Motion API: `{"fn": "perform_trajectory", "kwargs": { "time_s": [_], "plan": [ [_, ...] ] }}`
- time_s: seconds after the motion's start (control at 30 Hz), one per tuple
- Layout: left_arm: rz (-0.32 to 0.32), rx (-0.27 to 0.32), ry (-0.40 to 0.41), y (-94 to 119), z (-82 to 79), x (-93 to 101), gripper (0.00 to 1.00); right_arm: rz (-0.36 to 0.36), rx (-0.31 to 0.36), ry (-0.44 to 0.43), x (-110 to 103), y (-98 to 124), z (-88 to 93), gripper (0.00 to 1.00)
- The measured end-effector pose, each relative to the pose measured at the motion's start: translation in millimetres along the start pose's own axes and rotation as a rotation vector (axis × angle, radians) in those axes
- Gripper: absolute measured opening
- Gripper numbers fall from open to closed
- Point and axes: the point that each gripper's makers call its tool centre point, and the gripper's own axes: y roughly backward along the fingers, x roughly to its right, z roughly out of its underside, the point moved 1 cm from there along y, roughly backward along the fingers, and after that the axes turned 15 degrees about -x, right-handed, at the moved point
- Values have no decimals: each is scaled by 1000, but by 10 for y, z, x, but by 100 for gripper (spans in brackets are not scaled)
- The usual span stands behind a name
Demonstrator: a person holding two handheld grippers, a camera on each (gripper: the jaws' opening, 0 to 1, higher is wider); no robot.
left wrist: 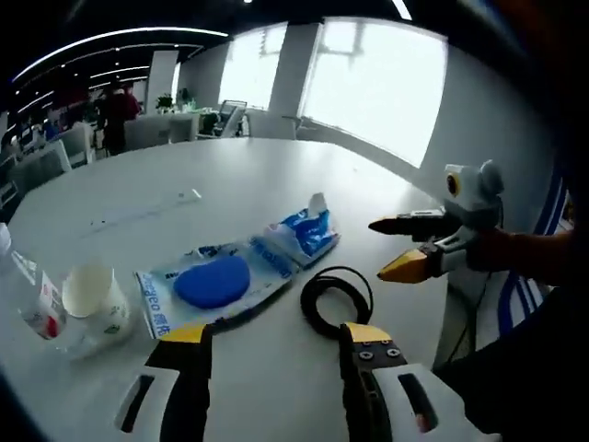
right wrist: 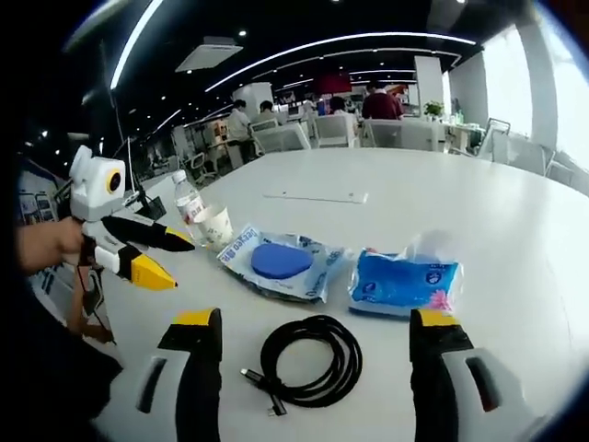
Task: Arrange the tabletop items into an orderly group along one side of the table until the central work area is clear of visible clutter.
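Left gripper view: the left gripper (left wrist: 276, 345) hangs wide open over the white round tabletop (left wrist: 166, 175), nothing between its yellow-tipped jaws. Just beyond its tips lies the coiled black cable (left wrist: 336, 299). Past the cable sits the clear plastic pouch holding a blue disc (left wrist: 213, 283), and touching that pouch's far end, the blue soft tissue pack (left wrist: 302, 232). Off to the cable's left stand a white paper cup (left wrist: 92, 296), seemingly empty, and a clear plastic water bottle (left wrist: 23, 295) beside it. The right gripper (left wrist: 396, 247) comes in from the cable's right, jaws parted, holding nothing.

Right gripper view: the right gripper (right wrist: 313, 327) is spread wide, straddling the cable (right wrist: 308, 359) without touching it. Pouch (right wrist: 281, 262) and tissue pack (right wrist: 400, 281) lie just behind the cable; cup (right wrist: 214, 226) and bottle (right wrist: 189, 207) farther back-left. The left gripper (right wrist: 170, 258) hovers open, empty.

Nothing looks gathered yet; I'd say a pick is being lined up, likely the cable. Next calls for lowering and closing on the coil.
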Motion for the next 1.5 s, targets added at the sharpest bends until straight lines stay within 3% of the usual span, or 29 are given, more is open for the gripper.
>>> {"fn": "perform_trajectory", "kwargs": {
  "time_s": [0.13,0.53,0.77,0.9,1.03,1.23,1.5],
  "plan": [
    [-37,32,30,229,111,-157,61,-2,3,6,36,46,29,87],
    [-123,53,90,750,449,-580,75,-13,5,17,75,212,115,99],
    [-143,65,81,988,589,-660,86,-10,14,34,90,312,113,100],
    [-151,61,74,1043,633,-634,90,0,11,38,115,355,114,100],
    [-157,58,85,1106,727,-734,93,0,11,31,135,391,119,100],
    [-150,60,91,1120,728,-684,99,-1,-3,25,148,424,168,100],
    [-152,58,102,1206,802,-715,100,7,-10,24,161,469,214,100]
  ]
}}
